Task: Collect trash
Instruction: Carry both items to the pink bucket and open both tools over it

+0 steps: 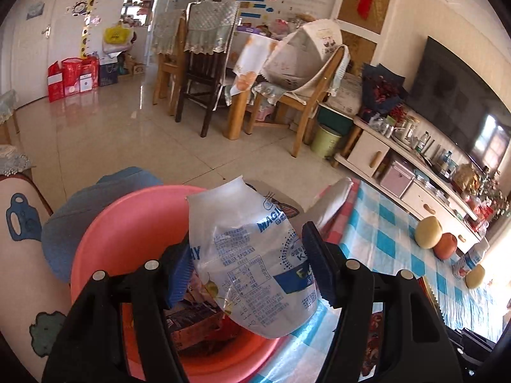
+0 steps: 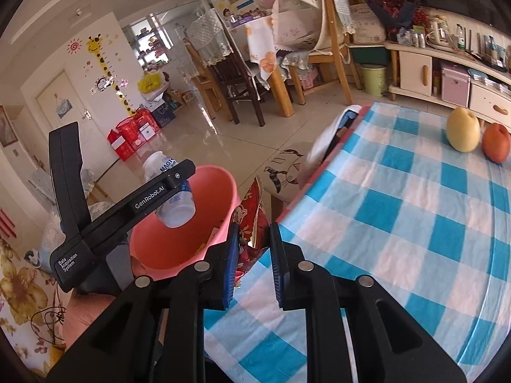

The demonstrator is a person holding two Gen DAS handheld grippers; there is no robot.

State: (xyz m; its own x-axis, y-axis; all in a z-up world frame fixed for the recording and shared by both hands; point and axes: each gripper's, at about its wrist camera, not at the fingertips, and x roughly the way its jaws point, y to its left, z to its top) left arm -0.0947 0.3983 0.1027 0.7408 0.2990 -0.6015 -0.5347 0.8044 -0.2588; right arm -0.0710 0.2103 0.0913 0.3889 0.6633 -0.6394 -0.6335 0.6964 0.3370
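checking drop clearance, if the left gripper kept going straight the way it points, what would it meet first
Probably the pink bin: the left gripper, shut on the plastic bottle, points down into it, at the trash inside. Depth is unclear.

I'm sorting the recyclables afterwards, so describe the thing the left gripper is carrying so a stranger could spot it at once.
Find the blue-and-white checked table, then the pink basin at its edge. Above the basin, the left gripper clamps a plastic bottle. It is translucent white with blue print, unlike the red wrapper in the right gripper.
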